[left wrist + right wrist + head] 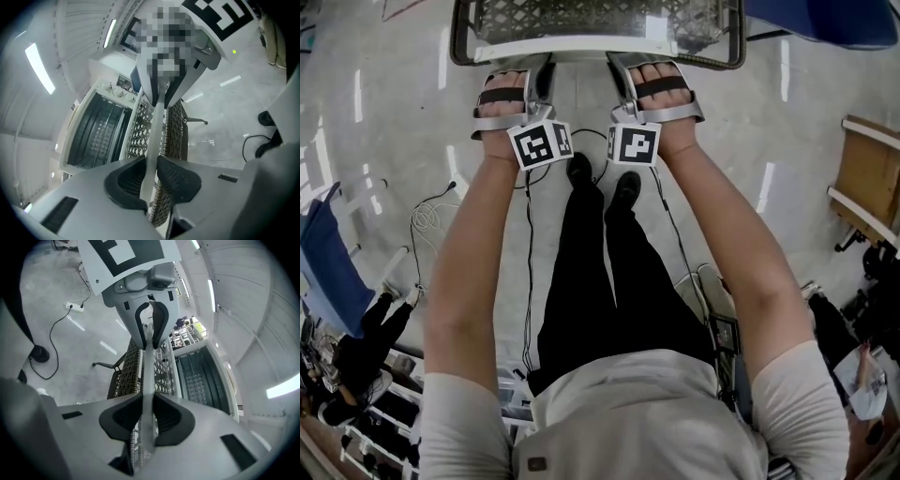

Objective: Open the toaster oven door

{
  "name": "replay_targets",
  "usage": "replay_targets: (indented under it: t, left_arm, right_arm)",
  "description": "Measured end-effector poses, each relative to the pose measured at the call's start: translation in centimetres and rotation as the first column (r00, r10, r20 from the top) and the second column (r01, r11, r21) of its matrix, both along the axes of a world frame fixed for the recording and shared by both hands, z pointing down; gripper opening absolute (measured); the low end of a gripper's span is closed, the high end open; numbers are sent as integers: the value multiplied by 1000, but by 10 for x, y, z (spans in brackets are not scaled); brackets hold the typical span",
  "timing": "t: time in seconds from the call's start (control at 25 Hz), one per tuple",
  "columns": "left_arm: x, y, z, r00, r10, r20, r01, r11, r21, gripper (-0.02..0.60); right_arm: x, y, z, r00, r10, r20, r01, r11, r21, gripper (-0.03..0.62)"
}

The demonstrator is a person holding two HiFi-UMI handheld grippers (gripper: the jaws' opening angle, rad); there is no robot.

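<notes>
While near oven door, 2 shoes, cables

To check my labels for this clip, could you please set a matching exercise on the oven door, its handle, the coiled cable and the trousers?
Things:
1. oven door
2. handle
3. coiled cable
4. trousers

Descriptions:
A. black fabric
B. lying on the floor
C. pulled open
D. white, clamped in left claw and right claw

Pairs: 1-C, 2-D, 3-B, 4-A
</notes>
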State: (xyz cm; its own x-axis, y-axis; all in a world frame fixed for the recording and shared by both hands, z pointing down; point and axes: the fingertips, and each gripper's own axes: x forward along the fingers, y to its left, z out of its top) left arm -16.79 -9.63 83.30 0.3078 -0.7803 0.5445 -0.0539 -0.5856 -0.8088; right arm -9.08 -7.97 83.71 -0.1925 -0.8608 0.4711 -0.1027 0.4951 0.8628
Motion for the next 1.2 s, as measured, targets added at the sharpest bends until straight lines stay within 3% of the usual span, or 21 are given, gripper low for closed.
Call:
replay_targets:
  t: [0.28,0.68,1.2]
  left_arm:
    - [5,1,34,998,51,27,-53,997,49,89]
    - [5,4,65,998,68,4,-68,992,108,90]
    - [6,4,98,996,84,-16,-82,992,98,98]
  right_arm:
    - [4,2,33,998,13,53,-15,999,33,75]
    - [3,7,64,997,-17,76,12,998,65,75]
    - [3,8,96,997,-25,69,22,999,32,87]
